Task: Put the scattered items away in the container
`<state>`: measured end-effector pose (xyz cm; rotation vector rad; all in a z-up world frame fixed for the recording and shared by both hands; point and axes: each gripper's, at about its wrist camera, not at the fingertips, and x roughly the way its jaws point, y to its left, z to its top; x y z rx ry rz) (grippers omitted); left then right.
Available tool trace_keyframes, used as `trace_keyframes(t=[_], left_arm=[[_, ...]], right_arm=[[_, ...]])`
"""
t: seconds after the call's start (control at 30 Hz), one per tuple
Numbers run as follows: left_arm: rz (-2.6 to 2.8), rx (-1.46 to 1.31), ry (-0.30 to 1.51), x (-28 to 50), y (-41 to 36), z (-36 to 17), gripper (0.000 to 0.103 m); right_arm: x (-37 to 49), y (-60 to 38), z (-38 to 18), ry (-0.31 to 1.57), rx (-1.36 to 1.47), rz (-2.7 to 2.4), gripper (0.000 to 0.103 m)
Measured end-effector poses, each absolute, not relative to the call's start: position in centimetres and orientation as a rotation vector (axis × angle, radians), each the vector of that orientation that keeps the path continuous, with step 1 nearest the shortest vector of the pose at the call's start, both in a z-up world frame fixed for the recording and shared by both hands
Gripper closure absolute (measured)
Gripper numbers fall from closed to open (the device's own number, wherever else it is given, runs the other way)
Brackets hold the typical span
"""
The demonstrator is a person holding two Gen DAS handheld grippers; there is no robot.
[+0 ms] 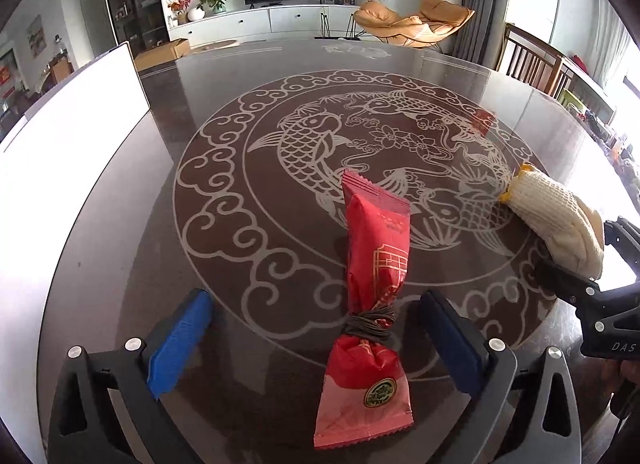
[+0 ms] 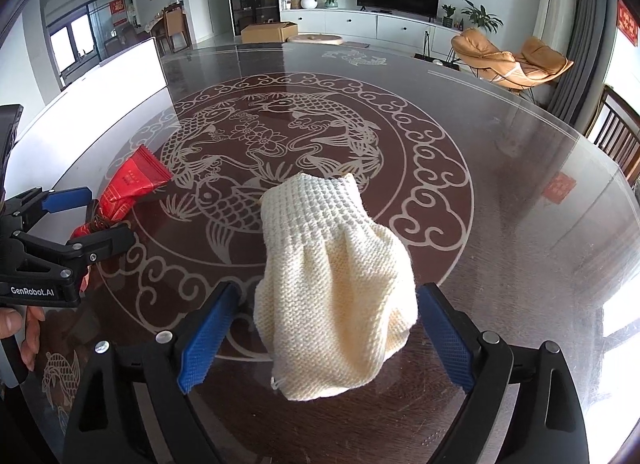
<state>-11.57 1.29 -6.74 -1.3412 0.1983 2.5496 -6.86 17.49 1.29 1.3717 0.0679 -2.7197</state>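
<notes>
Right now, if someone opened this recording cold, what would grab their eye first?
The red snack packet, tied round its middle with dark cord, lies on the glass tabletop between the open left gripper's blue pads. Beside it, a cream knitted glove lies between the open right gripper's pads. Under both spreads a large twin-fish pattern.

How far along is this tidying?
Nothing looks packed yet. The red packet lies on the table between the open left gripper; the knit glove lies between the open right gripper. Neither is gripped. Both must still go into the white container.
</notes>
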Motion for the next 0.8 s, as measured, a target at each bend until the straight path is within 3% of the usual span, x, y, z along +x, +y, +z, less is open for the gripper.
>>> trace_keyframes(t=[0.8], left_arm=[[2.645, -1.368, 0.130, -10.1, 1.5, -6.8, 0.000]], right_arm=[[-6.8, 17.3, 1.1, 0.091, 1.377, -2.701, 0.011]])
